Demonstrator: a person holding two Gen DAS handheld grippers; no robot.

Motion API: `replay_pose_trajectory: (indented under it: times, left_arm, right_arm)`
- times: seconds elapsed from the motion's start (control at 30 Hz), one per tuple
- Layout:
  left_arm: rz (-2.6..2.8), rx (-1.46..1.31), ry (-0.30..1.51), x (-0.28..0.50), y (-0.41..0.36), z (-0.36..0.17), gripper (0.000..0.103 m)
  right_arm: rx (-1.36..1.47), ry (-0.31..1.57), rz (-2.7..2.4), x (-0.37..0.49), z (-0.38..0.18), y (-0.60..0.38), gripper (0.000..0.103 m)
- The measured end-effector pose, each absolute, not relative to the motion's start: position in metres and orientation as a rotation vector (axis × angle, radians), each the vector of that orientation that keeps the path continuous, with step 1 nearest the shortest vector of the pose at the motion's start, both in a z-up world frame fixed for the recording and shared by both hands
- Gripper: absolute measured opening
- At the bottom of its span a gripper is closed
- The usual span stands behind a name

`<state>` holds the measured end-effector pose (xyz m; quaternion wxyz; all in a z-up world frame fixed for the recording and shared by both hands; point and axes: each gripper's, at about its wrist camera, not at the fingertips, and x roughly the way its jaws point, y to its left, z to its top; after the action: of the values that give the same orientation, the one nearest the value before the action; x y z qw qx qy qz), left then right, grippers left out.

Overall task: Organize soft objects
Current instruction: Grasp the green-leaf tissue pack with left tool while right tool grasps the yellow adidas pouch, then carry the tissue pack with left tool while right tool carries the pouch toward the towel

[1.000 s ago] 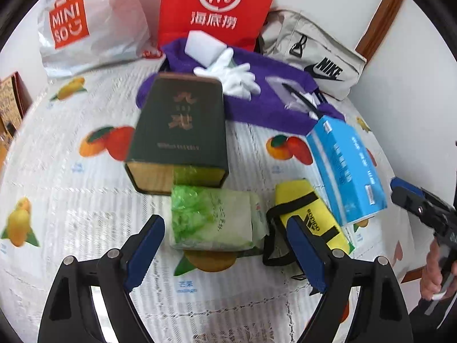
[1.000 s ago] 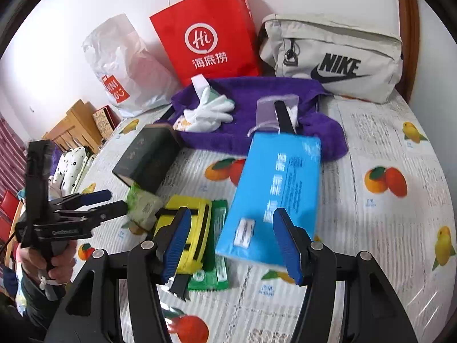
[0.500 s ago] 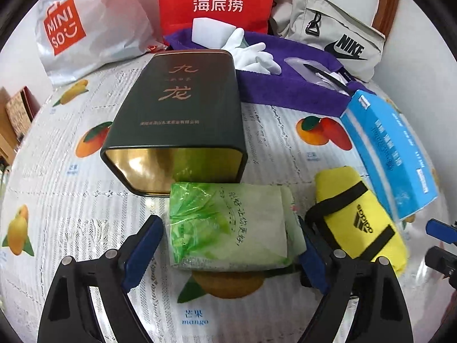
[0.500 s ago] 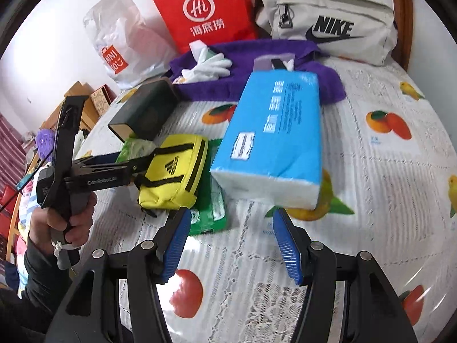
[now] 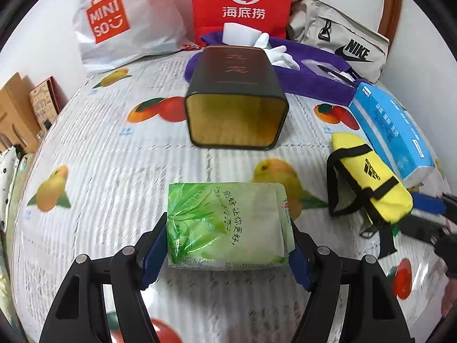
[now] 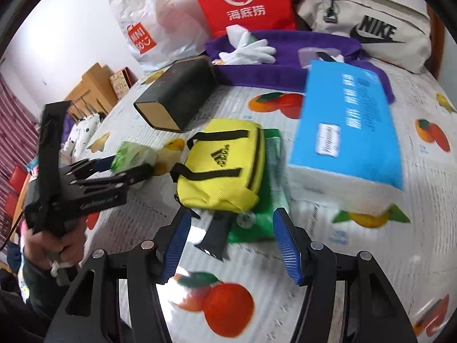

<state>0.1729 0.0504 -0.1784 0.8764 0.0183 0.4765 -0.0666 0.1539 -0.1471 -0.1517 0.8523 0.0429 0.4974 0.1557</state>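
Observation:
A green tissue pack [image 5: 225,225] lies on the fruit-print cloth between the fingers of my left gripper [image 5: 228,225]. The jaws are closing and both blue pads press its sides. In the right wrist view the left gripper [image 6: 128,165] holds that pack [image 6: 134,154] at the left. My right gripper [image 6: 232,214] stands open, its jaws opening a little, just short of a yellow Adidas pouch [image 6: 225,165]. The pouch's black strap end and the edge of a green wipes pack [image 6: 268,171] lie between its fingers, untouched. A blue tissue pack [image 6: 351,125] lies right of the pouch.
A dark tin [image 5: 237,97] lies on its side beyond the green pack. Behind it are a purple towel [image 5: 314,77] with white gloves [image 5: 278,54], a Nike bag [image 5: 342,40], a red paper bag [image 5: 242,0] and a white Miniso bag [image 5: 120,20]. A hand grips the left tool.
The left jaws have closed onto the green pack, which now lies well apart from the tin. The right gripper has come down closer to the yellow pouch.

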Motion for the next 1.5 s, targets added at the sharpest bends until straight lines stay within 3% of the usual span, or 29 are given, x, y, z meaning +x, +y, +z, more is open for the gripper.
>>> replay_pose_trajectory:
  times: [0.2, 0.43, 0.63, 0.7, 0.8, 1.17, 1.5]
  left_arm:
    - [-0.159, 0.032, 0.974, 0.165, 0.056, -0.18, 0.072]
    - [-0.18, 0.027, 0.965, 0.163, 0.058, -0.181, 0.072]
    - [-0.209, 0.011, 0.958, 0.162, 0.062, -0.181, 0.072]
    - [-0.213, 0.01, 0.957, 0.162, 0.062, -0.181, 0.072]
    - [-0.206, 0.021, 0.958, 0.162, 0.061, -0.181, 0.072]
    - [-0.177, 0.008, 0.953, 0.159, 0.058, -0.179, 0.071]
    - [-0.152, 0.039, 0.96, 0.153, 0.044, -0.18, 0.071]
  right_arm:
    - [0.109, 1.049, 0.264, 0.17, -0.152, -0.132, 0.081]
    - [0.037, 1.052, 0.186, 0.187, -0.154, -0.11, 0.083]
    - [-0.069, 1.054, 0.14, 0.193, -0.173, -0.095, 0.081]
    - [-0.047, 1.032, 0.165, 0.189, -0.169, -0.096, 0.067]
    - [-0.003, 1.028, 0.216, 0.182, -0.162, -0.101, 0.065]
    - [0.054, 0.944, 0.3, 0.119, -0.121, -0.14, 0.065]
    - [0.1, 0.989, 0.18, 0.085, -0.151, -0.207, 0.065]
